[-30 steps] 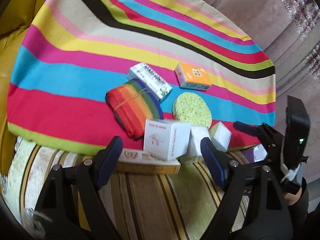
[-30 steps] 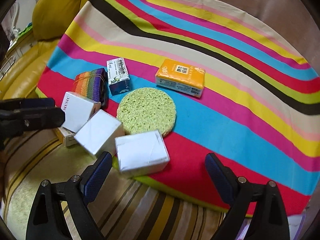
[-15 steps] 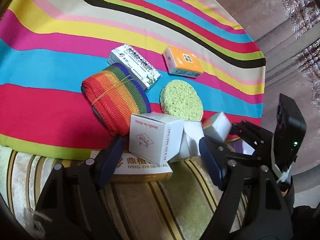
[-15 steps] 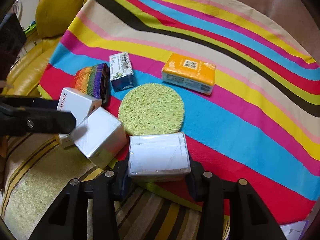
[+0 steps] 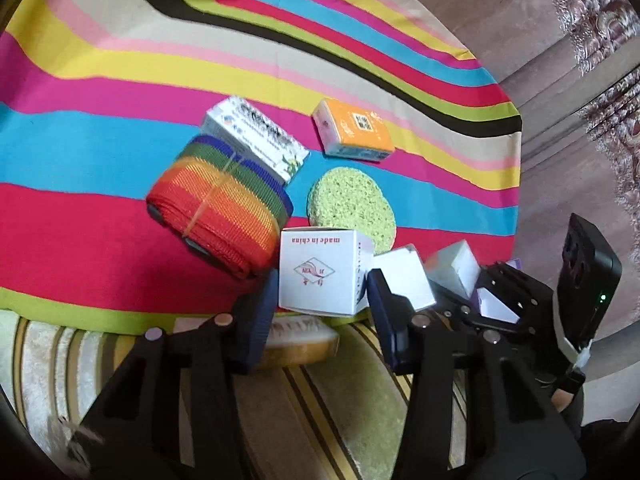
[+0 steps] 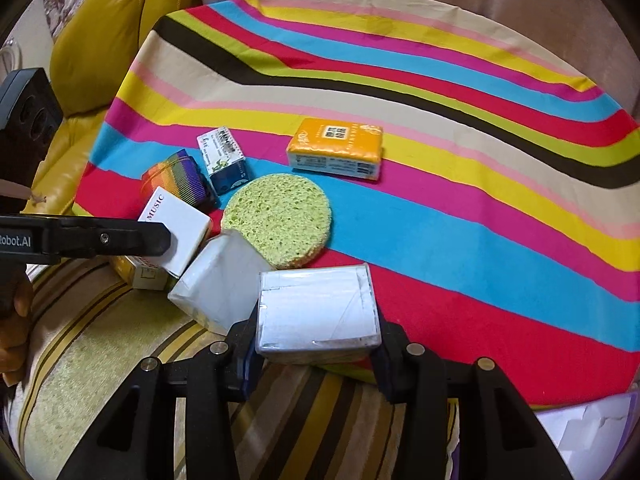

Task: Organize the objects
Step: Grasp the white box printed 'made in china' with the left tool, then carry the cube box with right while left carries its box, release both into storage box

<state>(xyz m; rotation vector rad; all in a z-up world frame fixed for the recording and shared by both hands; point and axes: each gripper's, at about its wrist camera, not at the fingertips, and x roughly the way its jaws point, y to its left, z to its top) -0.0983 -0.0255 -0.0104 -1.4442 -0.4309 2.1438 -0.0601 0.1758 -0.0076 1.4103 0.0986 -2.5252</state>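
Right wrist view — plain white box [image 6: 218,280], green sponge [image 6: 278,220] crowding gripped box [image 6: 318,314].

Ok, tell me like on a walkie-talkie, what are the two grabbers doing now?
Left tool just closed on the printed white box. Right tool shut on the plain white box. Third white box wedged between them, touching.

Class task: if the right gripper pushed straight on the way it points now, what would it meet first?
The right gripper is already shut on the plain white box. Straight ahead, that box would probably meet the round green sponge first, though depth is unclear.
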